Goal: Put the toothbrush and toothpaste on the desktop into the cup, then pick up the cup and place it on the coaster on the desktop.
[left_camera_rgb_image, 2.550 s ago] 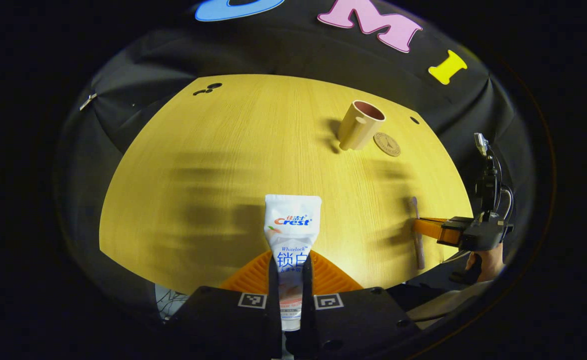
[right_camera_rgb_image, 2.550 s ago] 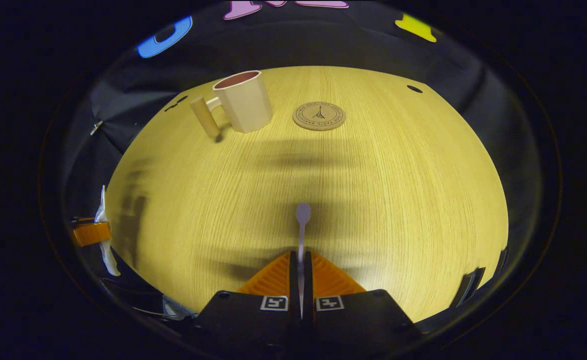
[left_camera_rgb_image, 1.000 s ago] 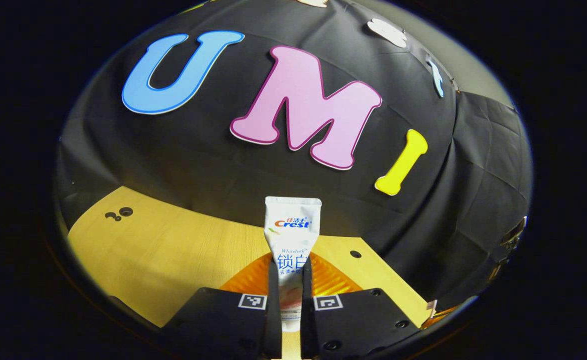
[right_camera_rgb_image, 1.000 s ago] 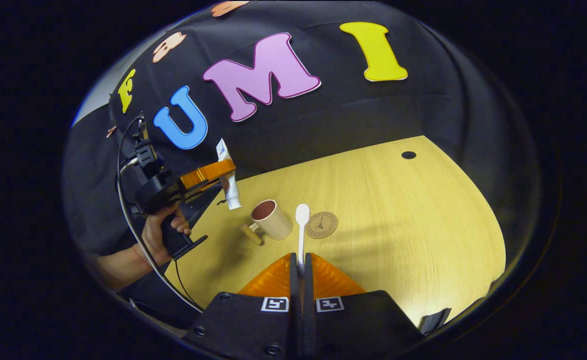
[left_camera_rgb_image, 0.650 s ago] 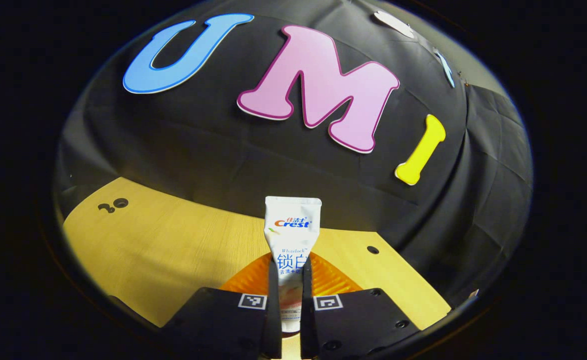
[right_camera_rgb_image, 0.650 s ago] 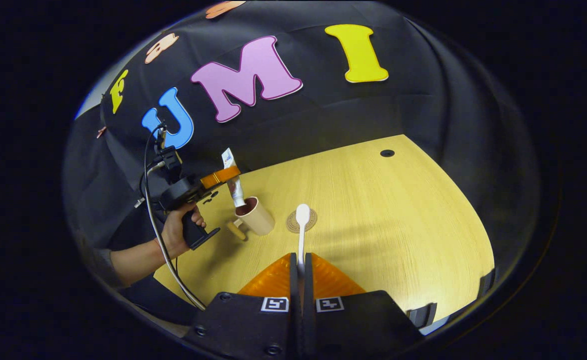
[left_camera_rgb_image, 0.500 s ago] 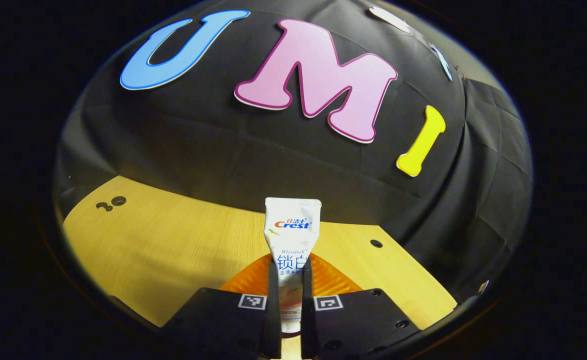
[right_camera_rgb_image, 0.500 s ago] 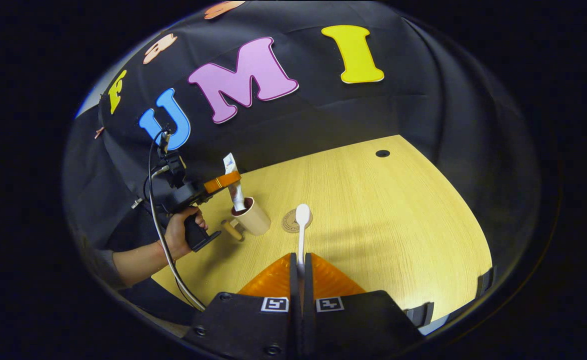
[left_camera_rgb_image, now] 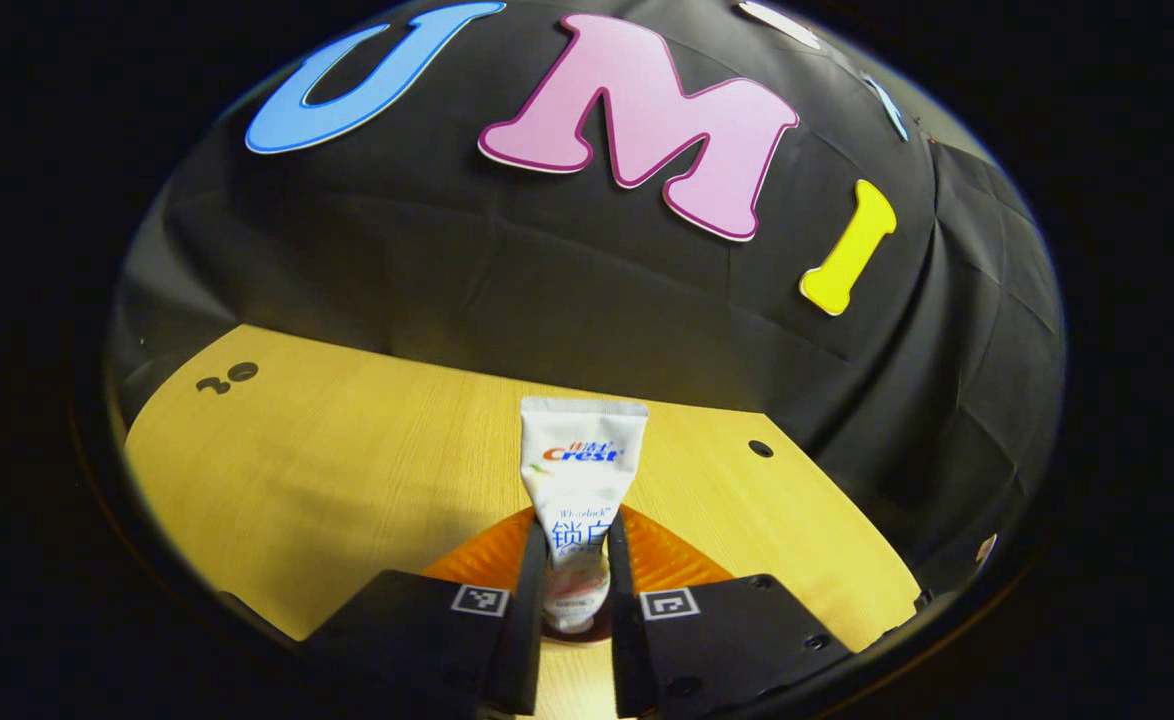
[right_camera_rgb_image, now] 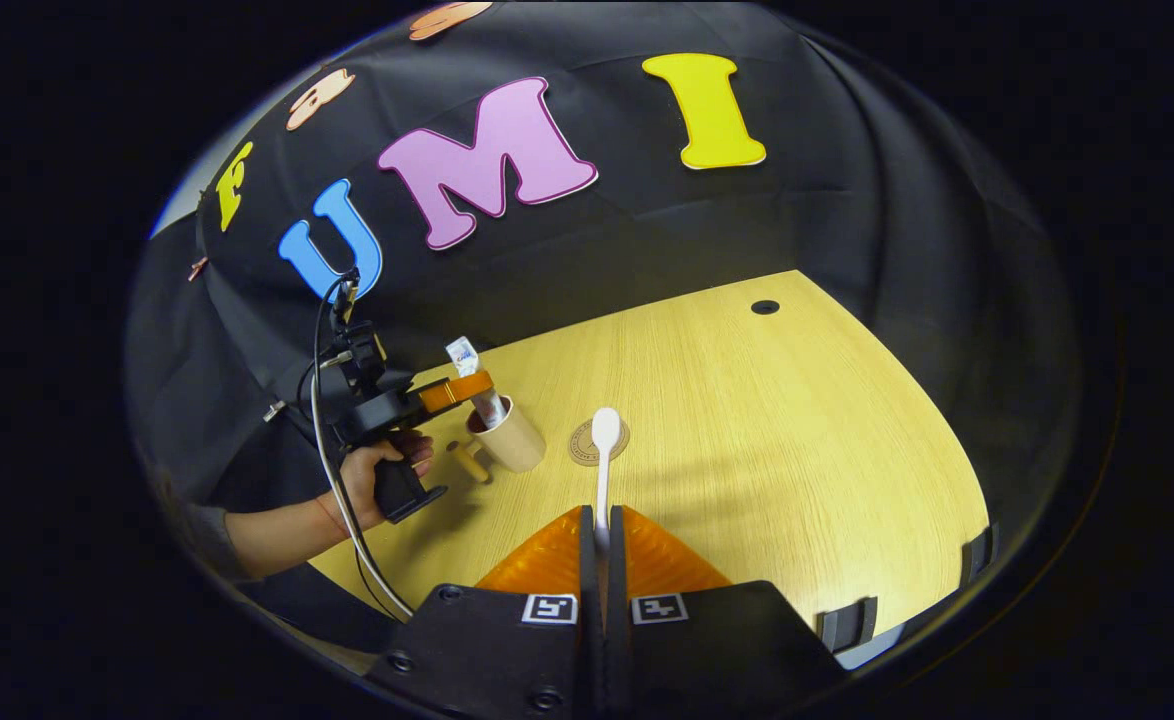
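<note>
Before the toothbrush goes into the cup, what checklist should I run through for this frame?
1. Toothpaste tube in the cup: ok, leaning, cap end down.
2. Left gripper let go of the tube: ok, jaws look parted in the left gripper view.
3. Cup mouth free: not ok, the left gripper is over it.
4. Toothbrush secured: ok, right gripper is shut on its handle.
5. Cup upright: ok, beside the coaster.
6. Coaster bare: ok.

Left tool: fingers parted, level, held by a hand on its grip. Right tool: fingers pressed close together, raised, pointing forward.
</note>
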Available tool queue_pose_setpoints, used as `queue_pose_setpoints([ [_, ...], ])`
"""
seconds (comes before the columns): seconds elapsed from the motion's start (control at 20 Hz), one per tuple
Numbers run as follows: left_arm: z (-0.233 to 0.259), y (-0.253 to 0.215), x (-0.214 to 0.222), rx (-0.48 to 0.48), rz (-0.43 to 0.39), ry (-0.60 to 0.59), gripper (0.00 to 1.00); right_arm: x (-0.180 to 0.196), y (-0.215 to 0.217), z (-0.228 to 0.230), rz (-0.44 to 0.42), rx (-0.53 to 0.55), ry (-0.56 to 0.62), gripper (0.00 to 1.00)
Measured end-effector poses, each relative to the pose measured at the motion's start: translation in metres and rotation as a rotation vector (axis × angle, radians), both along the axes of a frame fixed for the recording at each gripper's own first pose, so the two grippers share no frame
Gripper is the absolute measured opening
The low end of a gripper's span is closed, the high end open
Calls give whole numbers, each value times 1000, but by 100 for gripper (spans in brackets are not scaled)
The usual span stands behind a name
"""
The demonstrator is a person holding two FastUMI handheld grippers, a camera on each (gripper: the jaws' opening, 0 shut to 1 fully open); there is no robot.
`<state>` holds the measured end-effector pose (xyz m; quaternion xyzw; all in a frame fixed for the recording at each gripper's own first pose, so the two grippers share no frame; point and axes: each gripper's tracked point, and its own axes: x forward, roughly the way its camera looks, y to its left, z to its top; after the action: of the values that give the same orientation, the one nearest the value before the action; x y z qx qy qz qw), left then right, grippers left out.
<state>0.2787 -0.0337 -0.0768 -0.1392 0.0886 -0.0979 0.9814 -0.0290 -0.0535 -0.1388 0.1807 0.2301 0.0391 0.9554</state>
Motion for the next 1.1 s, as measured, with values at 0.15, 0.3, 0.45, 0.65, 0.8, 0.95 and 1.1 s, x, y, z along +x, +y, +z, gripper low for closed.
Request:
queue_pose_setpoints([
  [0.15, 1, 2, -13, -11, 3, -5, 60, -4, 3, -2, -2, 1, 4, 5],
  [0.3, 6, 1, -19, 5, 4, -13, 58, -3, 6, 2, -3, 11, -8, 5],
  [0.45, 15, 8, -30, 40, 20, -32, 68, 5, 14, 12, 8, 25, -35, 5],
  [0.65, 27, 21, -54, 65, 43, -54, 73, 27, 34, 35, 49, 73, -95, 5],
  [0.8, 27, 27, -79, 64, 44, -41, 73, 56, 55, 54, 82, 114, -150, 5],
  [0.95, 18, 33, -111, 66, 52, -11, 73, 87, 76, 73, 117, 132, -211, 5],
  [1.1, -2, 36, -147, 62, 51, 46, 73, 122, 95, 87, 132, 173, -261, 5],
])
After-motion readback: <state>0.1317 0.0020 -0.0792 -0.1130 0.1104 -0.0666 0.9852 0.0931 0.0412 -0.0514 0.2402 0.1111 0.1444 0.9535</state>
